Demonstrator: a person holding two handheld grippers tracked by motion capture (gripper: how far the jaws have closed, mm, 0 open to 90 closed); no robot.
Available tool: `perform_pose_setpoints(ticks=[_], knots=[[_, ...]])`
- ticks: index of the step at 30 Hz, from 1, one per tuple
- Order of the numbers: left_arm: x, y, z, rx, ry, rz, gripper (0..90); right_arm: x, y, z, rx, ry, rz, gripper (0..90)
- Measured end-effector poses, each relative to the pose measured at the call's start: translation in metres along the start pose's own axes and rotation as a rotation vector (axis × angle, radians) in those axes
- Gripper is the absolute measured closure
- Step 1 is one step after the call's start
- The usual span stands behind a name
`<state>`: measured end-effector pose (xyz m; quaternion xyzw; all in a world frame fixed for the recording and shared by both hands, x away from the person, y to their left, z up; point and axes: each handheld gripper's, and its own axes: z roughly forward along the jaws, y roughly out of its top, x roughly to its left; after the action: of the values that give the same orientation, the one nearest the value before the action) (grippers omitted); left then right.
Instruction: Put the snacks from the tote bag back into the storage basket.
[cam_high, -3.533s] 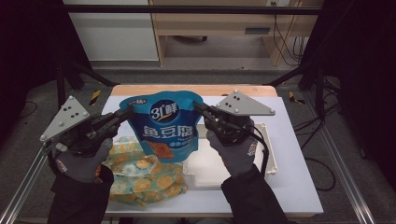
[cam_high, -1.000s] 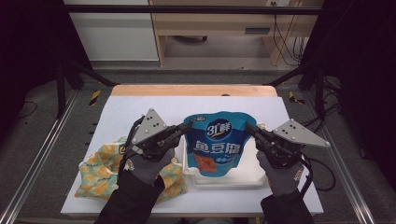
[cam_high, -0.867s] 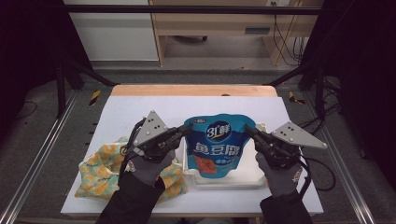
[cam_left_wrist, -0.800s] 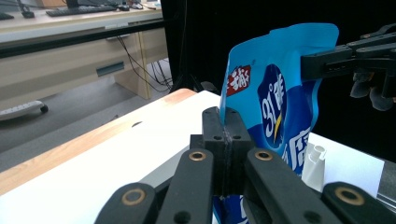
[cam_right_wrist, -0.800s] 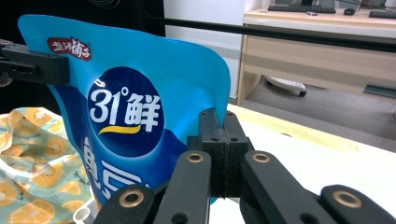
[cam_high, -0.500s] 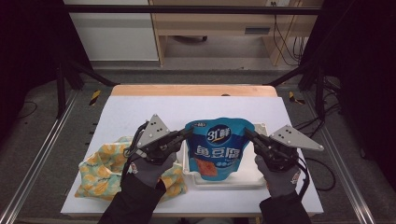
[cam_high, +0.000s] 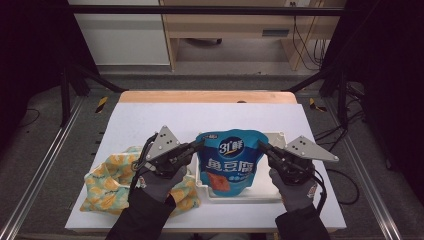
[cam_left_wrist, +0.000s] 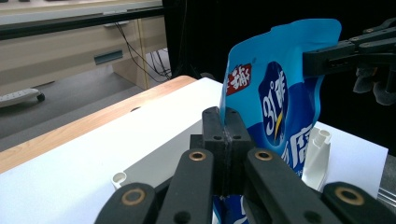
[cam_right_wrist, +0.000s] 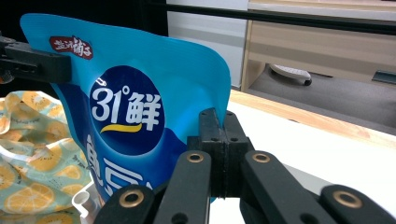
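Note:
A blue snack pouch (cam_high: 231, 159) with white lettering hangs upright over a white tray (cam_high: 278, 137), held by its two top corners. My left gripper (cam_high: 200, 145) is shut on the pouch's left edge, and my right gripper (cam_high: 262, 145) is shut on its right edge. In the left gripper view the jaws (cam_left_wrist: 224, 127) pinch the pouch (cam_left_wrist: 275, 102), with the right gripper (cam_left_wrist: 329, 60) clamped on the far corner. The right gripper view has its jaws (cam_right_wrist: 218, 127) closed on the pouch (cam_right_wrist: 126, 112) and the left gripper (cam_right_wrist: 37, 65) on the other corner.
A crumpled cloth printed with citrus slices (cam_high: 107, 182) lies left of the tray, under my left forearm. The white tabletop (cam_high: 150, 115) stretches beyond the tray to a wooden back edge (cam_high: 205, 96). Metal rails run along both sides.
Both grippers have carried the pouch from above the cloth rightward over the tray. In the last second it sank a little and came nearer the person.

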<state>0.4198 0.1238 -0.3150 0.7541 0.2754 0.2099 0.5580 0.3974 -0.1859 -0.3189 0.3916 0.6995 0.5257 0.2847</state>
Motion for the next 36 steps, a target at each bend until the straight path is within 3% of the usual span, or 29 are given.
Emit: perform_pose_setpoints(ticks=[16,24,30,36], knots=[[0.001,-0.010,0.003,0.011,0.001,-0.008,90.0,0.001,-0.007,0.004,0.019,-0.001,0.003,90.0],[0.000,-0.014,0.000,-0.006,0.002,-0.004,87.5,0.002,-0.010,0.003,0.014,0.001,-0.001,89.7],[0.001,-0.015,-0.001,-0.004,0.017,0.010,78.0,0.001,-0.012,0.002,0.001,-0.003,0.012,80.1],[0.003,-0.015,-0.007,-0.002,0.032,0.023,64.0,0.001,-0.013,0.003,-0.022,-0.020,0.004,63.7]])
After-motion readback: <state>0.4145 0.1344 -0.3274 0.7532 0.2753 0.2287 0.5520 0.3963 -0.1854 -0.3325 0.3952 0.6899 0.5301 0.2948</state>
